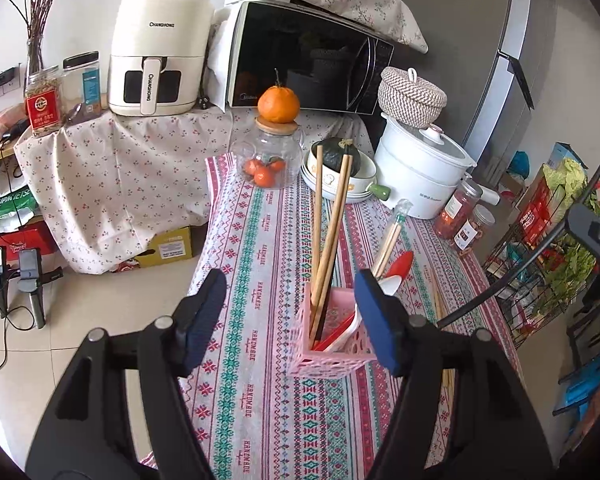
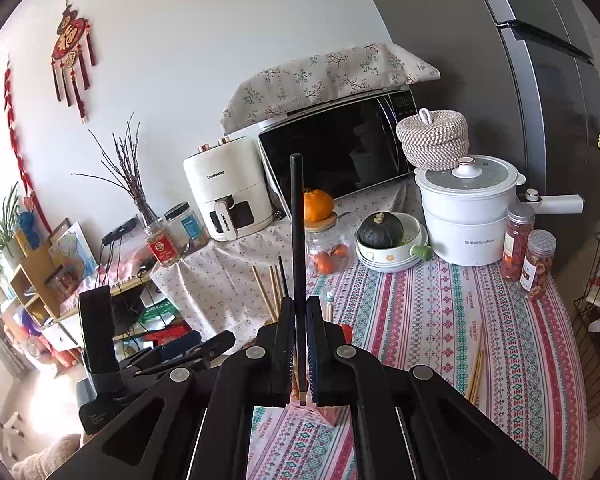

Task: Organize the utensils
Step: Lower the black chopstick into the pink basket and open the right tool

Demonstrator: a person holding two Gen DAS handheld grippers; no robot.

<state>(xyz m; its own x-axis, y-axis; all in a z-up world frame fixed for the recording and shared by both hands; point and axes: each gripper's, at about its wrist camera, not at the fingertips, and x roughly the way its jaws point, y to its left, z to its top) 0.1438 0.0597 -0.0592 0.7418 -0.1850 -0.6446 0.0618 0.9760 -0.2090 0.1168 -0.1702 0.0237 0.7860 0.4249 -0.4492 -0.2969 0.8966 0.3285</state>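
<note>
A pink lattice utensil holder stands on the patterned tablecloth and holds wooden chopsticks, a dark chopstick and red and white spoons. My left gripper is open, its jaws on either side of the holder, the right pad close to its side. My right gripper is shut on a black chopstick, held upright over the holder, which shows just below the jaws. Loose wooden chopsticks lie on the cloth to the right.
At the table's far end stand a glass jar with oranges, a bowl stack with a dark squash, a white cooker and spice jars. A microwave and air fryer stand behind. A wire rack is at right.
</note>
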